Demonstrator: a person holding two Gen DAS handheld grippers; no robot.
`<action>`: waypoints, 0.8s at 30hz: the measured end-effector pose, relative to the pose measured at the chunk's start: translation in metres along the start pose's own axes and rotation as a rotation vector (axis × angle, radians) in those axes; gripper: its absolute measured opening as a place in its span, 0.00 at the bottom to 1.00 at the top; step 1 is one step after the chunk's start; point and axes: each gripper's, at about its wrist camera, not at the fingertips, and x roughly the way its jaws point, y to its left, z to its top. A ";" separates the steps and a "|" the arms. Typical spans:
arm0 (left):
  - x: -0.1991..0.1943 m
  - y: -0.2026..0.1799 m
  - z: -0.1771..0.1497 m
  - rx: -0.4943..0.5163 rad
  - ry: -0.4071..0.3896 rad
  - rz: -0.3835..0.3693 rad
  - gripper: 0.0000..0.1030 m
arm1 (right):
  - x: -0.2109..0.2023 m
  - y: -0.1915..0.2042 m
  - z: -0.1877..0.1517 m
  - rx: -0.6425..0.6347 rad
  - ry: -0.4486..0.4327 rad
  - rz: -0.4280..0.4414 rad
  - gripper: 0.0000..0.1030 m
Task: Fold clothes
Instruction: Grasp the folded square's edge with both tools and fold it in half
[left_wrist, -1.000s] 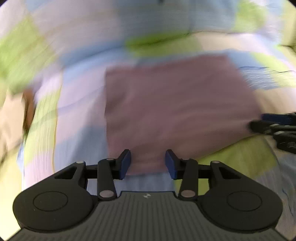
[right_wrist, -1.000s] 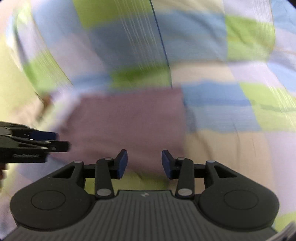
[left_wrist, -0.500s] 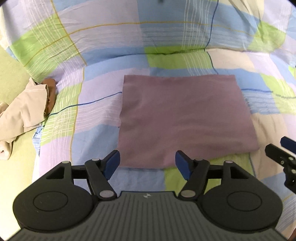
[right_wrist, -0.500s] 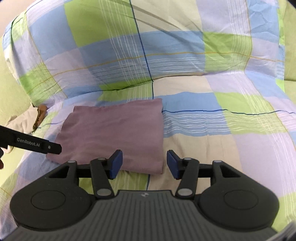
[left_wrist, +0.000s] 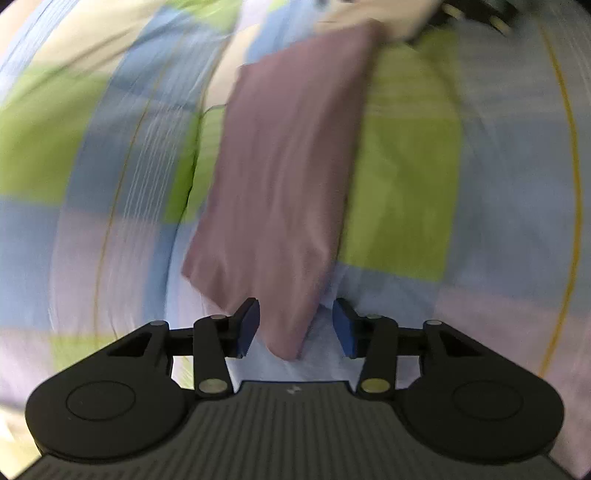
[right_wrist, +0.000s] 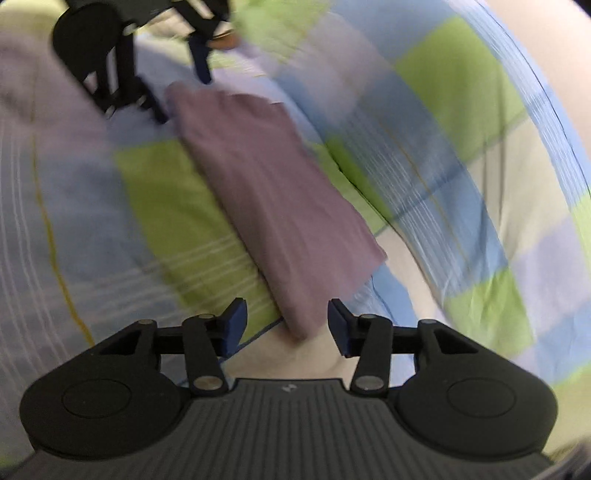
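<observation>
Both hand-held grippers, left (left_wrist: 295, 328) and right (right_wrist: 283, 325), released, jaws just narrowing astride opposite corners of mauve cloth (left_wrist: 291, 177) flat on checked bedsheet (left_wrist: 402, 199); to pinch all layers together before lifting.

Folded mauve cloth (right_wrist: 273, 199) corner lies between right hand-held gripper (right_wrist: 286, 325) pads.

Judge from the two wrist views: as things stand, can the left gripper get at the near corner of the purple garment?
Probably yes. The purple garment lies flat on the checked cover, and its near corner sits in the gap of the left gripper, whose jaws stand apart. Nothing covers that corner. The picture is blurred, so contact cannot be told.
</observation>
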 end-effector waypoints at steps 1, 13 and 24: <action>0.001 -0.002 -0.001 0.020 -0.006 0.003 0.49 | 0.005 0.002 -0.002 -0.036 0.001 -0.006 0.41; 0.005 -0.006 -0.018 0.150 -0.081 0.002 0.46 | 0.034 0.010 0.000 -0.202 -0.023 -0.029 0.37; 0.014 -0.011 -0.008 0.112 -0.109 0.075 0.03 | 0.032 0.004 0.004 -0.191 -0.043 -0.016 0.07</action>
